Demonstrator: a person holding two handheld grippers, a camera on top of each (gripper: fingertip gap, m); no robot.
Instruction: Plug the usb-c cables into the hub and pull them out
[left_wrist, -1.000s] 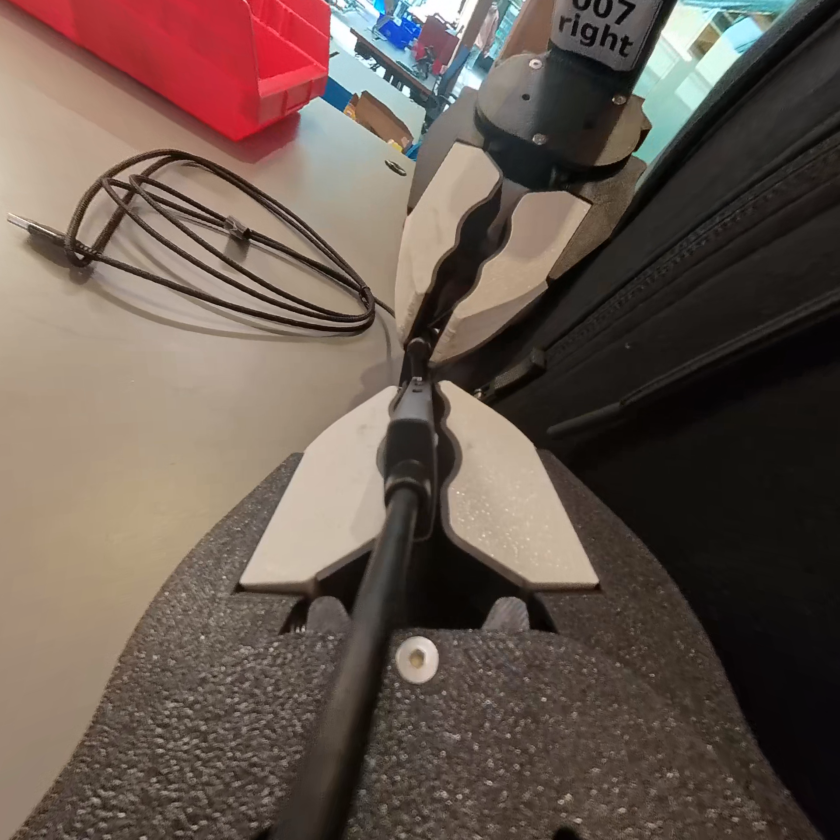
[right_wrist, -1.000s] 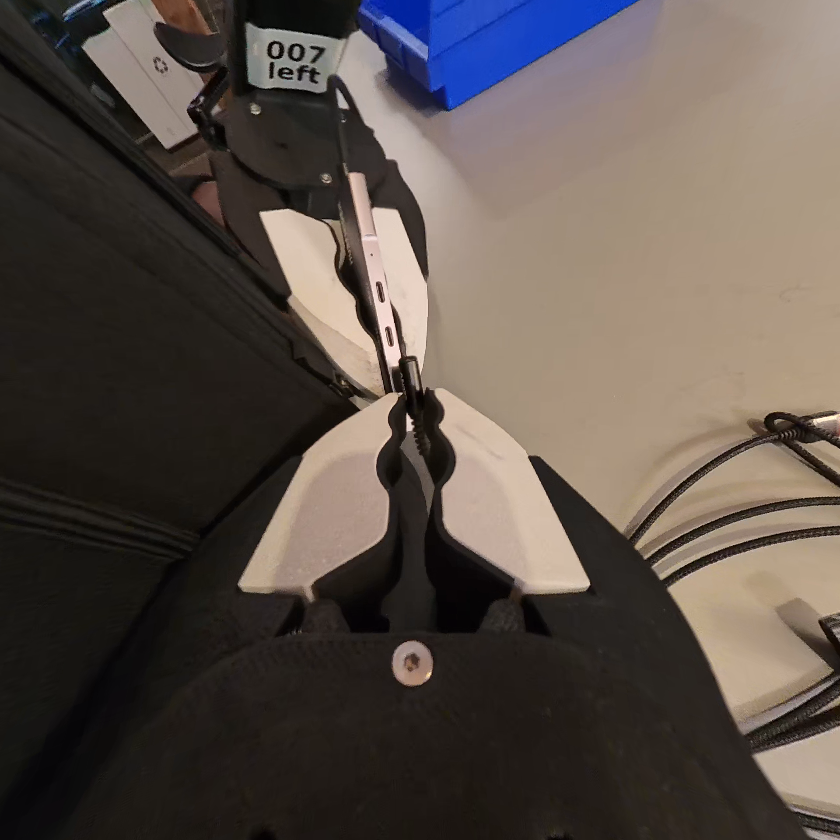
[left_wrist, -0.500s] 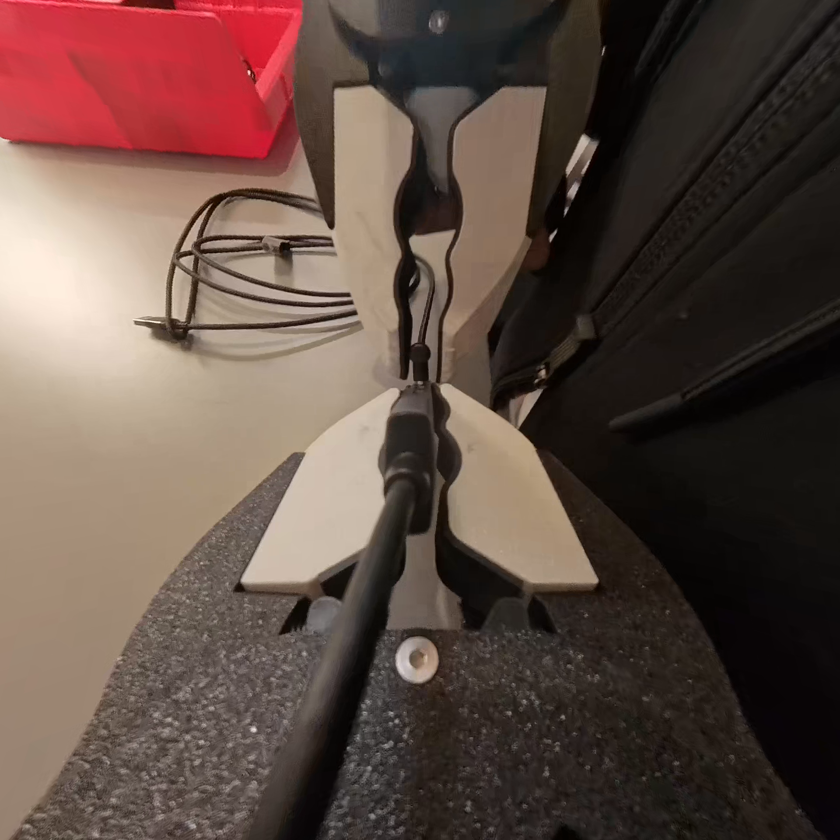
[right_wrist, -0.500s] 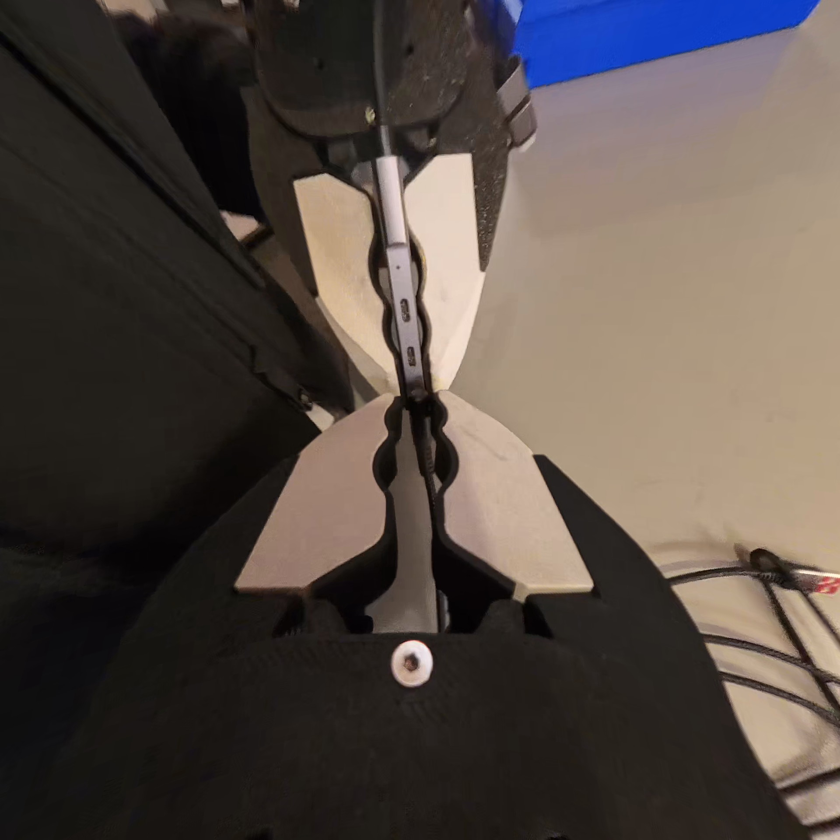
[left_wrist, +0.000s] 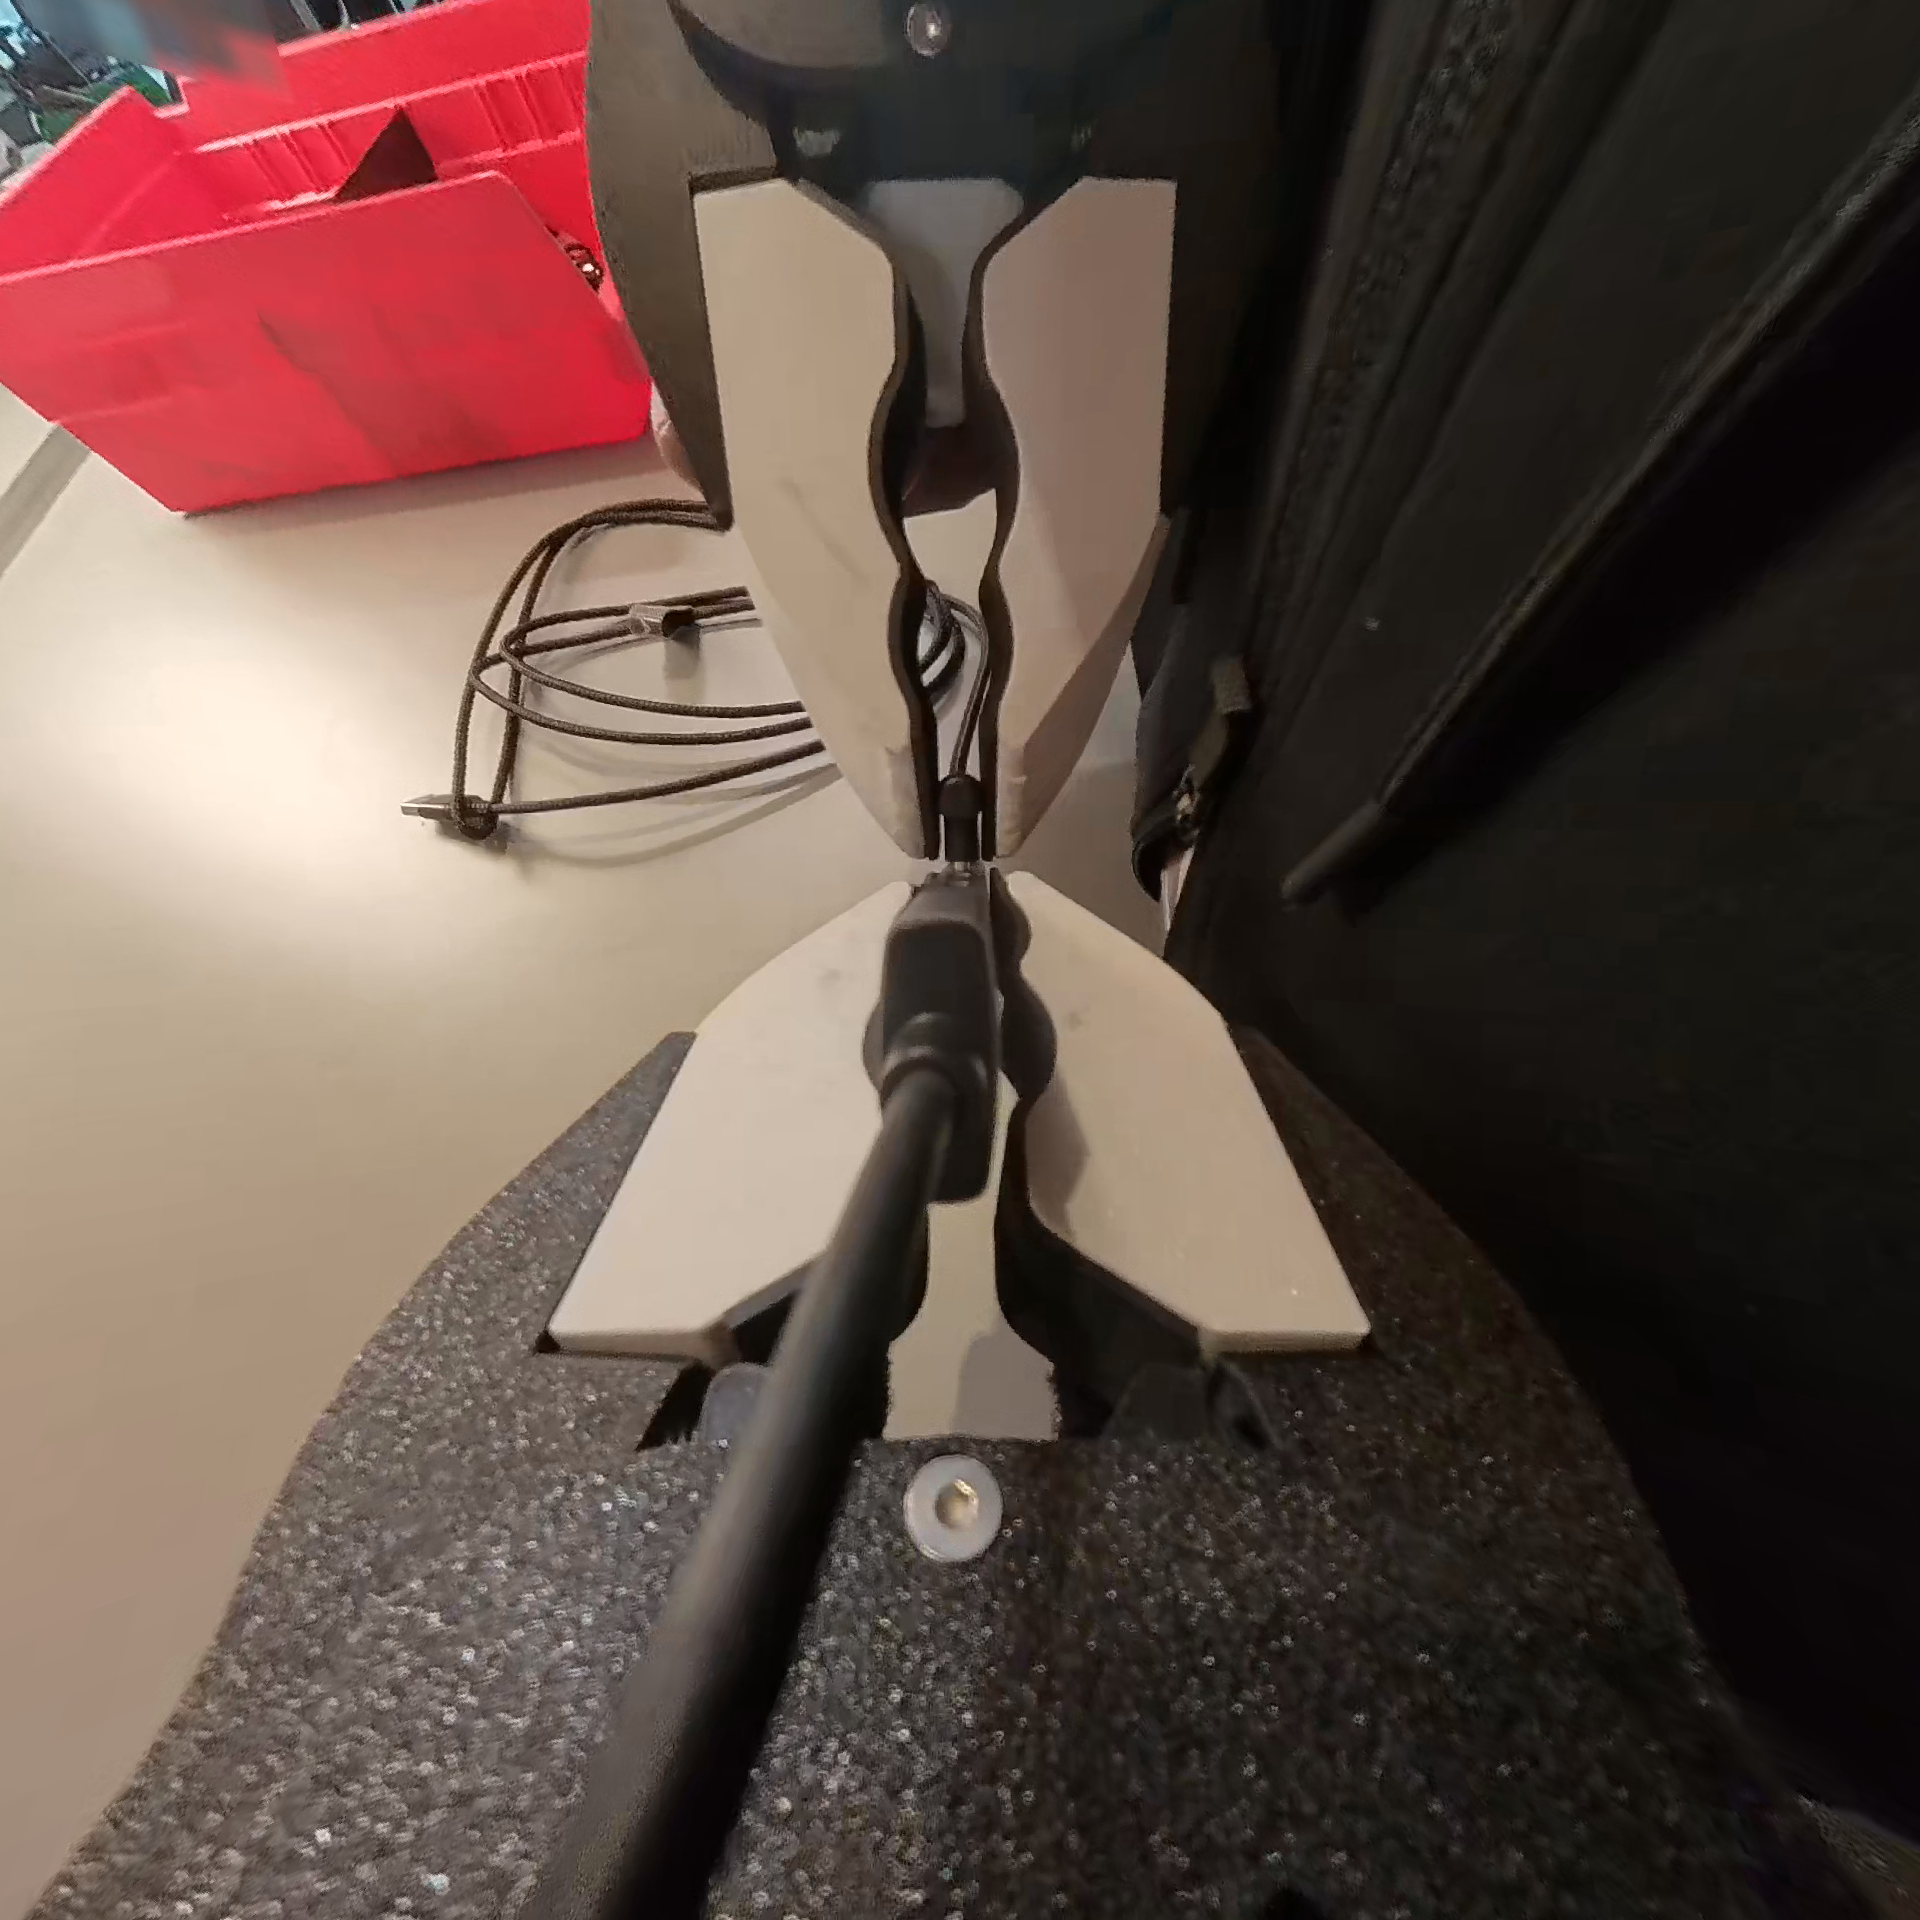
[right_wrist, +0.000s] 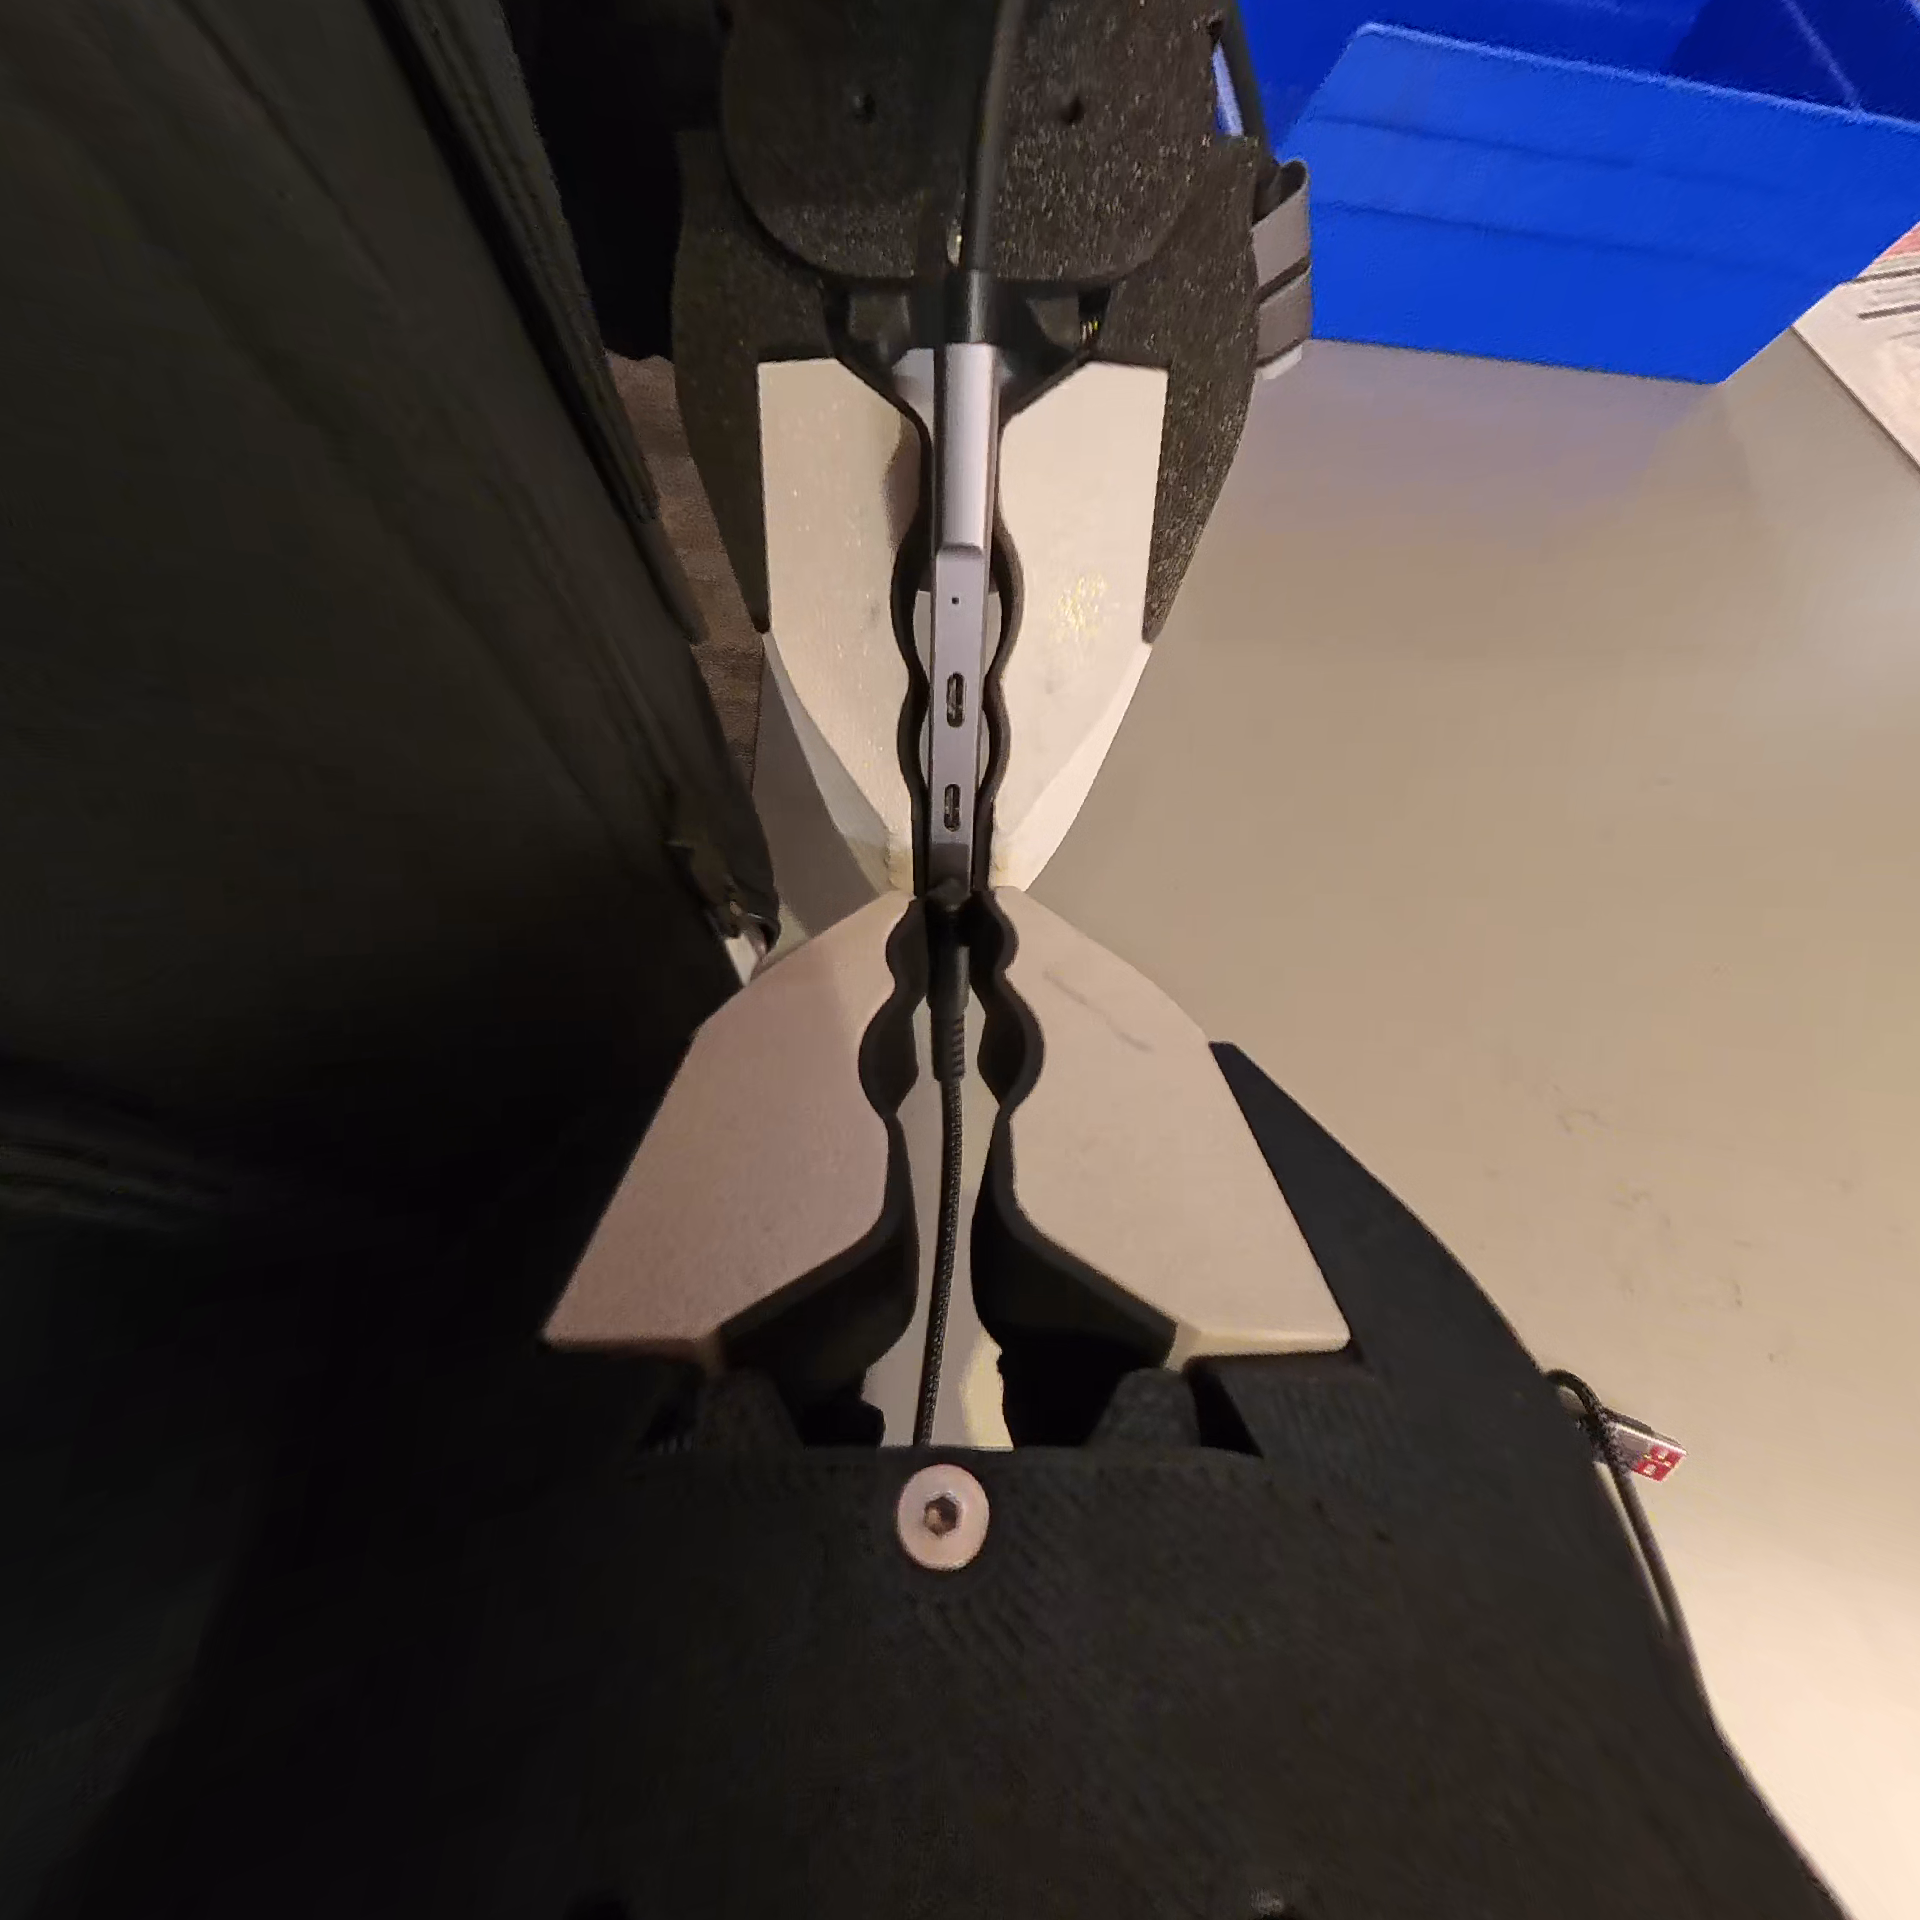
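In the left wrist view my left gripper (left_wrist: 951, 883) is shut on the slim grey hub (left_wrist: 935, 997), whose black lead runs back toward the camera. My right gripper (left_wrist: 956, 847) faces it tip to tip, shut on the black USB-C plug (left_wrist: 958, 816). The plug's metal tip meets the hub's end; how deep it sits is hidden. In the right wrist view my right gripper (right_wrist: 951, 904) holds the braided cable's plug (right_wrist: 951, 1023) against the end of the hub (right_wrist: 961, 717), held edge-on by the left gripper (right_wrist: 951, 878). Two side ports show empty.
A coiled black braided cable (left_wrist: 623, 707) lies on the grey table (left_wrist: 260, 935) in front of a red bin (left_wrist: 312, 332). A blue bin (right_wrist: 1610, 187) stands far right. Black fabric (left_wrist: 1558, 727) fills one side. A red-tipped USB-A plug (right_wrist: 1647, 1460) lies near my right gripper. The tips of both grippers are at nearly the same place.
Both grippers have swung into a straight head-on line and closed the gap. The plug, earlier at an angle beside the hub's end, now points straight into it.
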